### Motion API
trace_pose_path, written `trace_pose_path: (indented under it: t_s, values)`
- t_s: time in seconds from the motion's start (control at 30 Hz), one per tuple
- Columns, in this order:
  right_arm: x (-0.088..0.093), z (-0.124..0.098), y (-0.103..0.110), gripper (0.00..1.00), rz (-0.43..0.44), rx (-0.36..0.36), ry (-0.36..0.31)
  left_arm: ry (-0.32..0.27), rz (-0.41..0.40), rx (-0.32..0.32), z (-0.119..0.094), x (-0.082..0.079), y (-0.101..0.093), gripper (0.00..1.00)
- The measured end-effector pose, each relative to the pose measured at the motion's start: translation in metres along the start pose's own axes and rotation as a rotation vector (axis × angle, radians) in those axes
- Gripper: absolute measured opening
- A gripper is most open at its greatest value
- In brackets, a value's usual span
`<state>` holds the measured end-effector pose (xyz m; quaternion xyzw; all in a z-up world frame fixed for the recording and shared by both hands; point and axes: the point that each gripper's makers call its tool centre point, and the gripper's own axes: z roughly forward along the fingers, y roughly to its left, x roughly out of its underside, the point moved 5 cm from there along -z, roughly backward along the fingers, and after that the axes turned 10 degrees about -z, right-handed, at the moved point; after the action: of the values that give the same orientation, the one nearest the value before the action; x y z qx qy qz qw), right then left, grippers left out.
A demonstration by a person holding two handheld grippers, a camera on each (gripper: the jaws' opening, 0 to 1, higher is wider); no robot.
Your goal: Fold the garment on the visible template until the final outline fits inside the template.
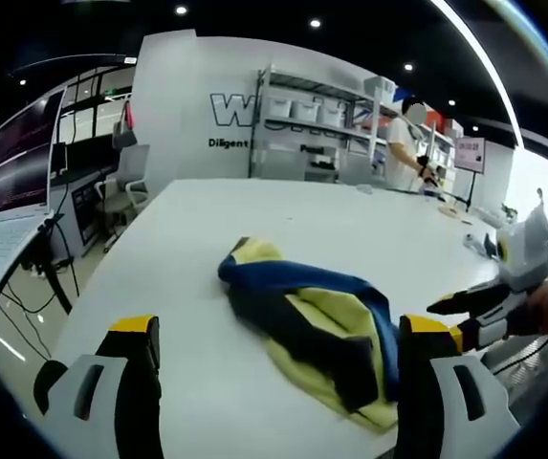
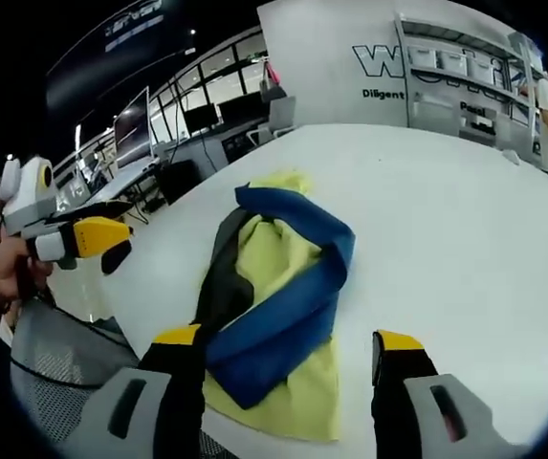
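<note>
Yellow-tipped fingers of the left gripper stand wide apart with nothing between them, close over the white tabletop. Just ahead of them, nearer the right finger, lies the crumpled blue, yellow and black garment, its long axis running from far-left to near-right. Beyond that finger the right gripper hovers. In the right gripper view, the left gripper hangs off the tabletop edge, and the right gripper's fingers are spread apart, straddling the garment's near end.
</note>
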<state>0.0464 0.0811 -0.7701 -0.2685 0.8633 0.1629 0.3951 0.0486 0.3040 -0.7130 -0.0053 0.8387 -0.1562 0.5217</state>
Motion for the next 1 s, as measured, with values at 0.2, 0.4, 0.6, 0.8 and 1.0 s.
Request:
trace_pose_path:
  t_s: [0.2,0.4,0.6,0.8,1.0]
  values:
    - [0.003,0.005,0.014,0.57,0.015,-0.060,0.021,-0.003,-0.002,0.005,-0.001,-0.001,0.000,0.96]
    - [0.009,0.011,0.029,0.47,0.087,-0.141,0.051,0.000,-0.003,0.009,-0.001,0.000,-0.001,0.96]
    - [0.013,0.014,0.036,0.38,0.131,-0.178,0.072,0.008,0.002,0.015,-0.002,0.001,-0.001,0.96]
    - [0.016,0.019,0.043,0.34,0.157,-0.202,0.096,0.014,0.008,0.028,0.000,0.002,-0.005,0.96]
    - [0.017,0.022,0.047,0.27,0.161,-0.215,0.108,0.022,0.011,0.034,0.001,0.003,-0.006,0.95]
